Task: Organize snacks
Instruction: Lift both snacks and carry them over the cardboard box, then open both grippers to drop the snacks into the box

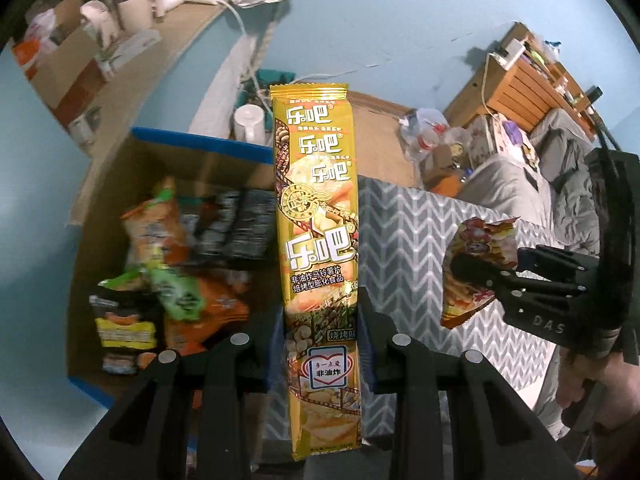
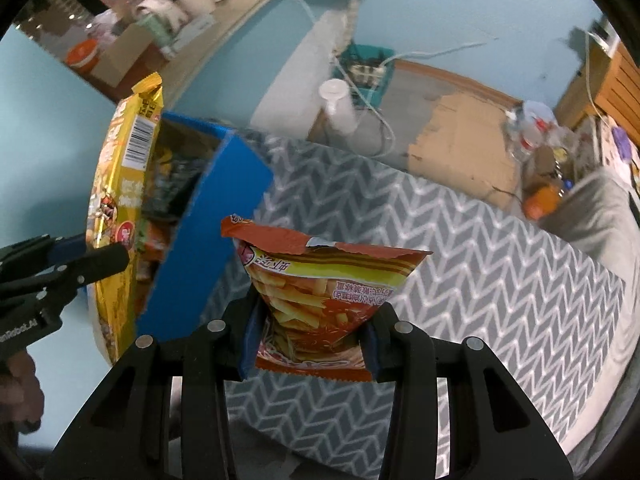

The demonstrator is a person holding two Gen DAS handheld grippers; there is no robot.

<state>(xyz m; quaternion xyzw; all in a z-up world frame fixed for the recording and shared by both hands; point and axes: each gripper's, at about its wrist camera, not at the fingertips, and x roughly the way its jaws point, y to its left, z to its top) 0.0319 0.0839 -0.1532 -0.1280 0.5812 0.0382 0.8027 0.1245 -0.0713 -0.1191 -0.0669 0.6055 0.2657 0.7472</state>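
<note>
My left gripper (image 1: 322, 344) is shut on a long yellow chip packet (image 1: 316, 216) and holds it upright beside the open cardboard box (image 1: 168, 160). The box holds several snack bags (image 1: 168, 280). My right gripper (image 2: 308, 340) is shut on a red shrimp-stick bag (image 2: 320, 292) above the grey chevron cloth (image 2: 480, 260). The red bag and right gripper also show in the left wrist view (image 1: 476, 272). The yellow packet (image 2: 116, 200) and left gripper (image 2: 100, 256) show at the left of the right wrist view, at the blue-sided box (image 2: 216, 220).
A cluttered shelf (image 1: 100, 52) runs along the blue wall at the back. A white cup (image 2: 340, 104), cables and flattened cardboard (image 2: 460, 148) lie on the floor behind the cloth. A wooden shelf (image 1: 528, 80) and grey bedding (image 1: 560, 168) are at the right.
</note>
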